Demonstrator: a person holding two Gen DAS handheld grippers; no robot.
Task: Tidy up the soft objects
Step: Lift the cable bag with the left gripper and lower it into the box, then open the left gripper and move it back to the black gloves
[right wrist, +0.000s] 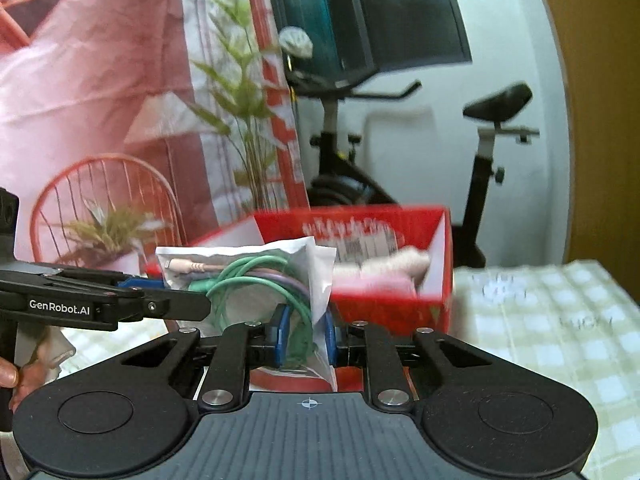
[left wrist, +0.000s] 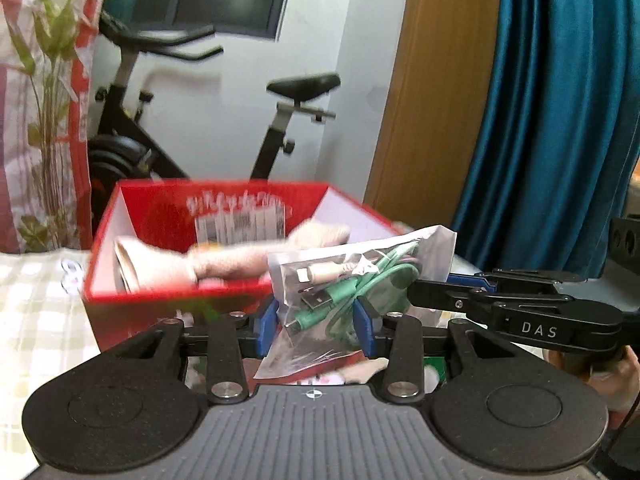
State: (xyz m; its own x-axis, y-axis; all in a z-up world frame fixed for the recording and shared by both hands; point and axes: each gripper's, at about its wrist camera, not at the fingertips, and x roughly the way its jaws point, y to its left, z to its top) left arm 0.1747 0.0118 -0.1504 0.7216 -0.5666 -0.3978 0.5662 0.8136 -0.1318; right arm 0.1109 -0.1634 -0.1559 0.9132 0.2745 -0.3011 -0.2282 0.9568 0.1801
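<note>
A clear plastic bag of green and pink cables (left wrist: 344, 280) hangs in the air in front of an open red box (left wrist: 208, 240). My left gripper (left wrist: 320, 322) is shut on the bag's lower part. My right gripper (right wrist: 306, 334) is shut on the same bag (right wrist: 256, 280) from the other side; its arm shows at the right of the left wrist view (left wrist: 520, 312). The red box (right wrist: 384, 264) holds pale pink soft cloth items (left wrist: 240, 260) and a folded beige piece.
The box stands on a table with a yellow-white checked cloth (right wrist: 540, 320). Behind are an exercise bike (left wrist: 168, 120), a teal curtain (left wrist: 560, 100), a wooden panel and a printed backdrop with plants (right wrist: 120, 100).
</note>
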